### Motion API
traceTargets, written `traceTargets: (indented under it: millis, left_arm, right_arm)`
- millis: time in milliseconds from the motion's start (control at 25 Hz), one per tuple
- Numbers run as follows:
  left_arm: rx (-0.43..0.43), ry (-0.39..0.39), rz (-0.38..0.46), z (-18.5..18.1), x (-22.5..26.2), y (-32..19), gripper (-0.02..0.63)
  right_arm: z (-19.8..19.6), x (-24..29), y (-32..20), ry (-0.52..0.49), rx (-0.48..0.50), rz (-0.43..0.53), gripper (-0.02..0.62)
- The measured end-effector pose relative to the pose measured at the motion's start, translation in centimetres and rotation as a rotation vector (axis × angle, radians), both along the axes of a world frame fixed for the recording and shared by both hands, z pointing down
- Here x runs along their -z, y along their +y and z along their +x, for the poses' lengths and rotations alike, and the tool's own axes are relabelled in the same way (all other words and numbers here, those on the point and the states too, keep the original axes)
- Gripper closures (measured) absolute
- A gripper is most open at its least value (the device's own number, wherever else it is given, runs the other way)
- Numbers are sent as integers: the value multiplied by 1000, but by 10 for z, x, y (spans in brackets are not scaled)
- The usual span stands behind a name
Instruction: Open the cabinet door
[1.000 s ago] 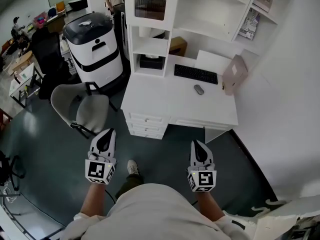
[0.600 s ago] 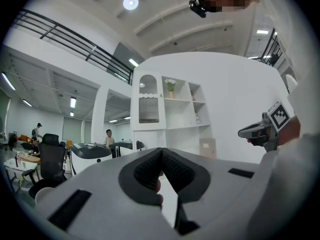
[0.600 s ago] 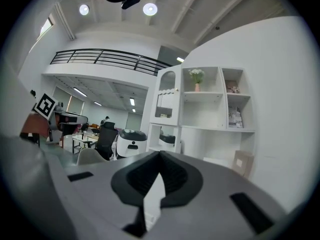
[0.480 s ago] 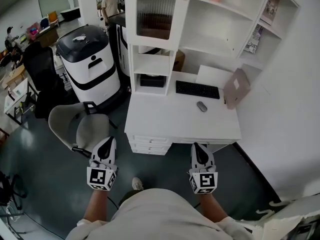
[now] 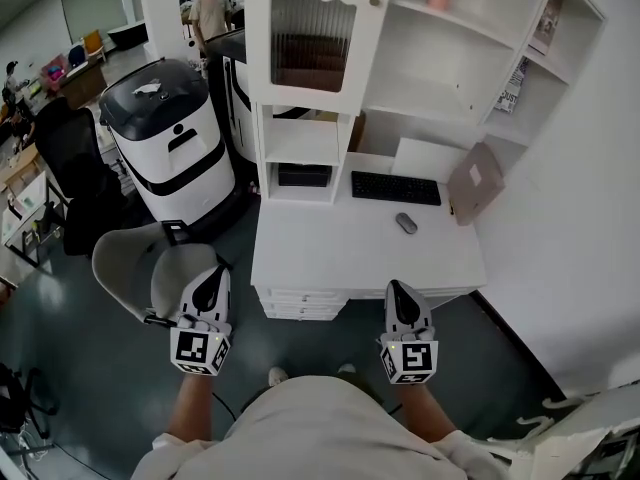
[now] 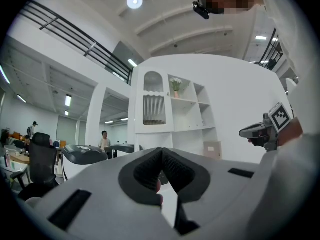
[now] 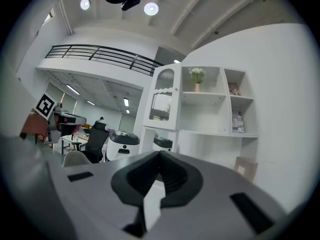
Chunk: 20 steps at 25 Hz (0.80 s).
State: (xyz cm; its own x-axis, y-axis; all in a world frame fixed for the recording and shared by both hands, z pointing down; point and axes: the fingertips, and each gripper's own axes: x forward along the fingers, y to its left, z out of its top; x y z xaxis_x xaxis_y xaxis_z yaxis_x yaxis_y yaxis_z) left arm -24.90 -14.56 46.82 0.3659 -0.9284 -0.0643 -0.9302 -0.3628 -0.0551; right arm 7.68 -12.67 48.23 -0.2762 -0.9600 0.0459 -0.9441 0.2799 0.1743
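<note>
Both grippers have drawn nearer to the desk [image 5: 340, 258] than a second ago; the cabinet door [image 5: 318, 38] stands closed.
The cabinet door, white-framed with ribbed glass and a small round knob [image 5: 375, 1] at its right edge, sits ahead of and above both sets of jaws, well apart from them; the left gripper [image 5: 210, 280] has its jaws pressed together on nothing; the right gripper [image 5: 399, 296] seems likewise closed and empty, its pads meeting at the tip; the desk's front edge lies just ahead of the jaws, with a keyboard [image 5: 395, 188] and mouse [image 5: 406, 223] further beyond the right jaws; a grey chair [image 5: 135, 268] is just beside the left jaws on their outer side; a white machine [image 5: 170, 138] stands beyond it.
</note>
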Motion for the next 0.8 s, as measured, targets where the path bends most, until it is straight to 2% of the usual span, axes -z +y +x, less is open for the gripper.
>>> traceTargets:
  millis: [400, 800]
  left_arm:
    - [30, -1, 1, 45, 5, -34, 607]
    - [8, -15, -4, 71, 4, -57, 607]
  right_arm:
    - [37, 7, -54, -20, 40, 12, 592]
    - [57, -3, -67, -28, 34, -3, 592]
